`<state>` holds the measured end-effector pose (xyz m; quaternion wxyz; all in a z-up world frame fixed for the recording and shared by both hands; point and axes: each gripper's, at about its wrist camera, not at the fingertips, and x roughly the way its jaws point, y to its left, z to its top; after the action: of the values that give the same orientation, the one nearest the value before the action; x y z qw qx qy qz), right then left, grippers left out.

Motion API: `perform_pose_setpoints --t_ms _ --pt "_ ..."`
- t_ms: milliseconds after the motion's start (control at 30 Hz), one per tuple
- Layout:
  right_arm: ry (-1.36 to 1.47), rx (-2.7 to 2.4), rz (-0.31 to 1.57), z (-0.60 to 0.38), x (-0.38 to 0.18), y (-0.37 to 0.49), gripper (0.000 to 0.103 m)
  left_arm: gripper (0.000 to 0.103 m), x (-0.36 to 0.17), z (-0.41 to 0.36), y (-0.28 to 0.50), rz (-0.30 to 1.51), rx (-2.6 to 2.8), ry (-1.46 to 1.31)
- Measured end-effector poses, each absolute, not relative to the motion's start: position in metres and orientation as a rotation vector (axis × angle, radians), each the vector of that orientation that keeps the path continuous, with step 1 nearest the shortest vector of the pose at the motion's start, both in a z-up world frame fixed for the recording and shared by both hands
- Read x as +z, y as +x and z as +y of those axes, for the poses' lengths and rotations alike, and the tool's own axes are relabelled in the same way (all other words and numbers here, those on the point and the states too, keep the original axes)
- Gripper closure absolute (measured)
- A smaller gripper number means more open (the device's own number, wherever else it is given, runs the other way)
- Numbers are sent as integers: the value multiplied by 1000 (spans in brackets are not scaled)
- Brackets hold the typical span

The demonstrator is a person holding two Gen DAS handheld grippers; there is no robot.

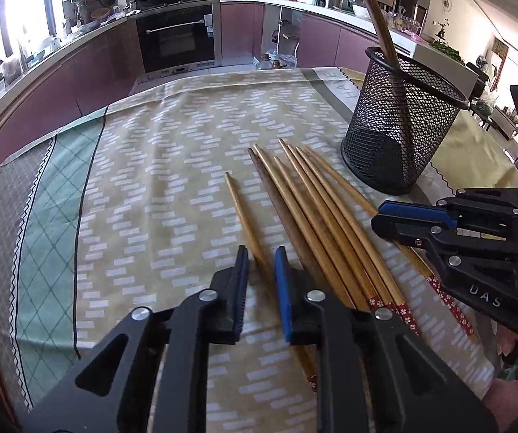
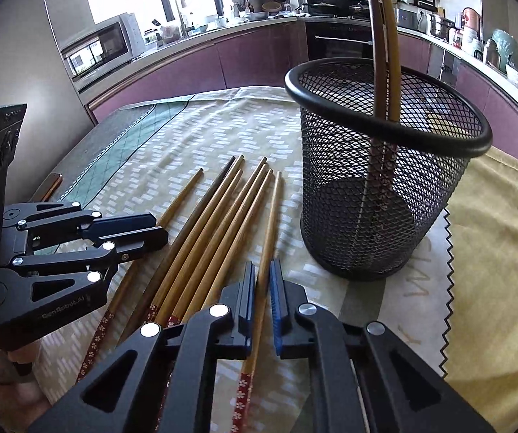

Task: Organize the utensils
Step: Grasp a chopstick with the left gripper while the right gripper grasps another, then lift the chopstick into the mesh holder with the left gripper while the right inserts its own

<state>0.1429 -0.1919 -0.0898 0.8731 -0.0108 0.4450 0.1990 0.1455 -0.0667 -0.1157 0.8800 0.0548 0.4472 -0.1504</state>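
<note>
The left tool (image 1: 261,252) is pinching the lone chopstick (image 1: 239,205) lying left of the bundle, low in the centre of the left wrist frame. The right tool (image 2: 261,270) is gripping the rightmost chopstick (image 2: 271,216), bottom centre of its frame. The remaining chopsticks (image 1: 309,202) are lying fanned on the patterned cloth (image 1: 157,166) covering the worktop. The black mesh holder (image 2: 385,187) is standing to the right, two chopsticks (image 2: 381,47) leaning inside it.
</note>
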Motion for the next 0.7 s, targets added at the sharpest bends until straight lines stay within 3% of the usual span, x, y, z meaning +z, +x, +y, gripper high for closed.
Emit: perform_pose_setpoints --t_ms 400,700 --pt "32 445 914 -204 -83 135 97 95 -113 -59 135 933 -335 47" --pt "94 533 843 -216 -55 117 97 95 -80 -50 118 879 -417 7"
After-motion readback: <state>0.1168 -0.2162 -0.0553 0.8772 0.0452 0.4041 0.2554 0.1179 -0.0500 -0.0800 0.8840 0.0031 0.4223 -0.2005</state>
